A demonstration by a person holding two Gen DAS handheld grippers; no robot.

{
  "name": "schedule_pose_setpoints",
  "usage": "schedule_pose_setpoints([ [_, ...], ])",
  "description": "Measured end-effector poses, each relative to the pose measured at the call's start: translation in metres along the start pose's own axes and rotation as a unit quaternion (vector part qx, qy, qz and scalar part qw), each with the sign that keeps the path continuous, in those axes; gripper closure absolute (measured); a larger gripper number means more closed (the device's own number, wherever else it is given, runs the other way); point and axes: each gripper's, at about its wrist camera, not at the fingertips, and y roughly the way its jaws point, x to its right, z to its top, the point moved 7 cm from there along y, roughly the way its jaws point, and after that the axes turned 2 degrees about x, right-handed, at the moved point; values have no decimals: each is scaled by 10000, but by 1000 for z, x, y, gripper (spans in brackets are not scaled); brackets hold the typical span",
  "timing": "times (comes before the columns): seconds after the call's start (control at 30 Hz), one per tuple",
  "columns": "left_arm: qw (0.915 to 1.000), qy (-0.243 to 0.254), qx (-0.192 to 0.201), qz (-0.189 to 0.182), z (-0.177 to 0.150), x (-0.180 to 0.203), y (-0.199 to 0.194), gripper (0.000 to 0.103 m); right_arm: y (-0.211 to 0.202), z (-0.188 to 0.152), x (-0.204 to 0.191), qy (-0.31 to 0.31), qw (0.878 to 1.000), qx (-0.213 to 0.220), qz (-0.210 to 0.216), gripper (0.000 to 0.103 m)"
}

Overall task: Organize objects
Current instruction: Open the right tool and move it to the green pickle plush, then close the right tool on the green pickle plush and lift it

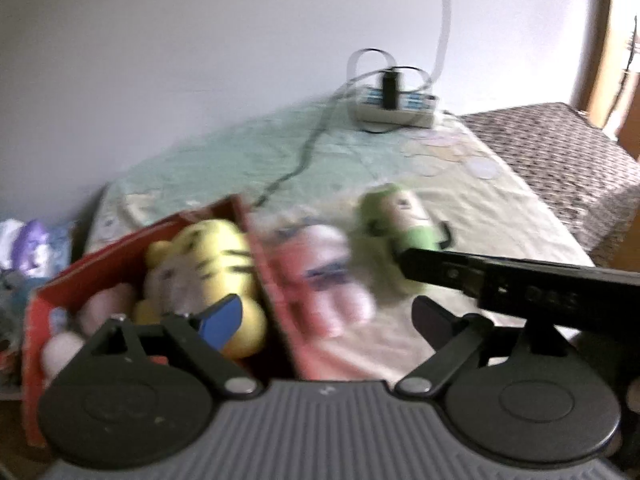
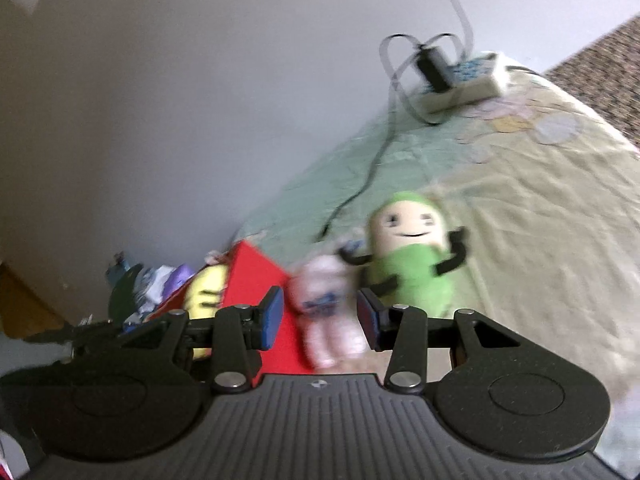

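A red box [image 1: 60, 292] sits on the bed [image 1: 500, 208] at its near left edge, open at the top; inside lie a yellow tiger plush [image 1: 212, 264] with black stripes and, toward the near corner, some pale pink soft things [image 1: 100, 312] too blurred to tell apart; in the right wrist view the same box shows as a red wall with the yellow plush peeping out behind it. Just outside the box, against its right wall, lies a pink and white plush toy [image 1: 332, 276] with a dark blue patch on its front, which may be lettering but is too blurred to read; just beside it, farther right, lies a green plush doll [image 2: 412, 256] with a cream smiling face and thin black arms, resting on the pale patterned sheet. No brand or writing can be read anywhere. At the far end of the bed sits a white power strip [image 1: 396, 108] with a black plug in it and cables looping around it.

The left gripper [image 1: 324, 316] stands wide apart with nothing between its fingers, one blue pad over the yellow tiger in the box, the other over the sheet; the right gripper's dark arm crosses its view from the right. The right gripper [image 2: 320, 316] is partly apart, its blue pads either side of the pink and white toy as seen from behind; whether they touch it cannot be told, since the toy is smeared by blur.
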Motion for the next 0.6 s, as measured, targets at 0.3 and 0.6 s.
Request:
schedule_pose_setpoints([
  [0.3, 9979, 217, -78, -609, -1, 50, 39, 19, 13, 7, 47, 641, 9974, -165, -300, 57],
  [0.6, 9956, -63, -287, -894, -4, 53, 89, 31, 46, 11, 78, 1141, 9923, -303, -363, 54],
])
